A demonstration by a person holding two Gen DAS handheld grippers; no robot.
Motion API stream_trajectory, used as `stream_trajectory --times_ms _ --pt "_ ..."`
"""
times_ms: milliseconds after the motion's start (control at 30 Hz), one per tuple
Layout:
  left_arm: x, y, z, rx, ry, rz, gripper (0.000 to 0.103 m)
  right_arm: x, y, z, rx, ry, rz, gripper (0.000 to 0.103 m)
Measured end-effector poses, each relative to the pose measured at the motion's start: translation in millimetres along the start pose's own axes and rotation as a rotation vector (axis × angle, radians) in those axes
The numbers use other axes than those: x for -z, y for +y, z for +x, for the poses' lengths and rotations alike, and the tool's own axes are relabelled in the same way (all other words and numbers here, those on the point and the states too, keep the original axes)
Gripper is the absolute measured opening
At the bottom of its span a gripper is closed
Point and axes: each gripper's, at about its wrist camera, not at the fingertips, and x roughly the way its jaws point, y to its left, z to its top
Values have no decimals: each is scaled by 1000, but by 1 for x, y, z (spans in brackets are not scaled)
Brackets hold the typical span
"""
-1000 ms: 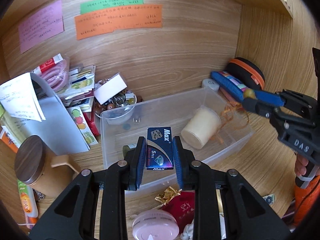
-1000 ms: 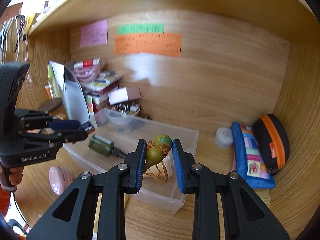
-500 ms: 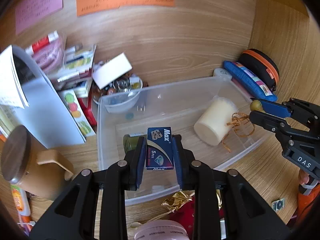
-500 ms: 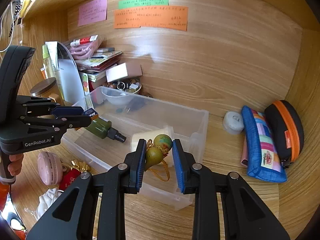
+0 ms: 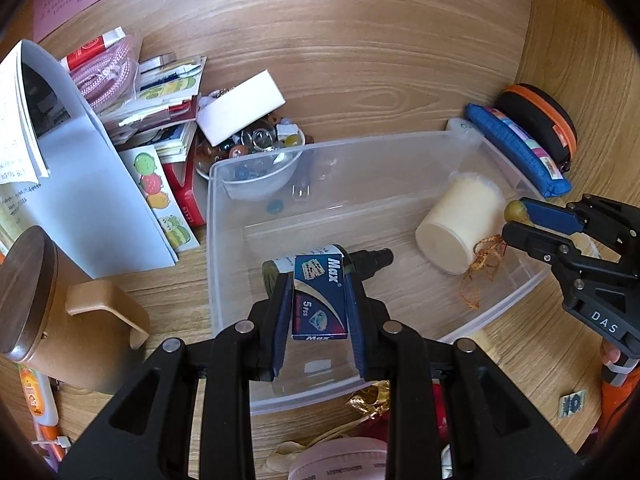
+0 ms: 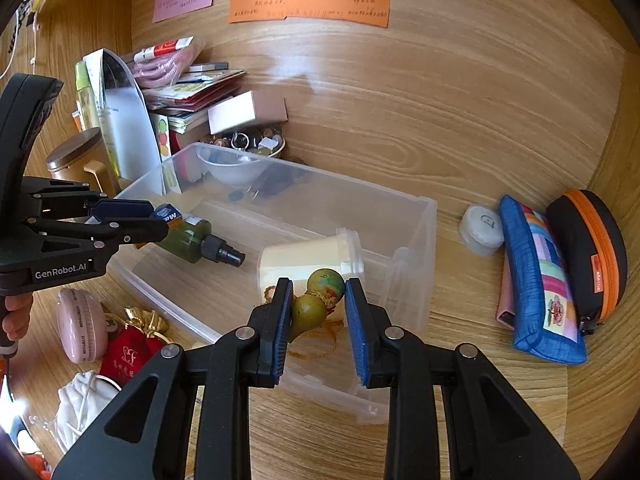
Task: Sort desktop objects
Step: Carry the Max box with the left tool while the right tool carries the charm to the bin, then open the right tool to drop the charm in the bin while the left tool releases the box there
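My left gripper (image 5: 318,300) is shut on a small blue "Max" razor-blade box (image 5: 319,296) and holds it over the near left part of a clear plastic bin (image 5: 216,240). My right gripper (image 6: 318,304) is shut on a small green gourd ornament (image 6: 316,304) with a gold tassel, over the bin's (image 6: 424,248) right end. In the bin lie a green spray bottle (image 6: 196,238) and a cream cup (image 6: 304,260) on its side. The right gripper also shows in the left wrist view (image 5: 520,220), and the left gripper in the right wrist view (image 6: 156,220).
A bowl of trinkets (image 5: 256,152), a paper stack and a wood-lidded mug (image 5: 60,304) stand left of the bin. A blue pouch (image 6: 540,280), a black-orange case (image 6: 588,256) and a white pot (image 6: 480,228) lie to its right. A pink case (image 6: 78,324) and red bag (image 6: 128,356) lie in front.
Both grippers have moved forward and down over the bin, each still holding its object. The spray bottle now shows under the left gripper.
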Motion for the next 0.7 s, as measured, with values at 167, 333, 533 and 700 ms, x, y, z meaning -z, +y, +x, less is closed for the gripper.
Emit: stream_trajectory --times_ms 167,333,533,700 --pt "1 4 4 16 8 -18 26 2 3 4 8 5 -21 24" --pt "0 4 5 22 6 -20 26 2 1 4 4 -3 -19 25" --pt "-1 3 6 27 11 -23 27 3 -5 4 26 -20 -3 47" --pt "-2 3 7 24 10 -23 30 3 -6 0 10 -35 7 58"
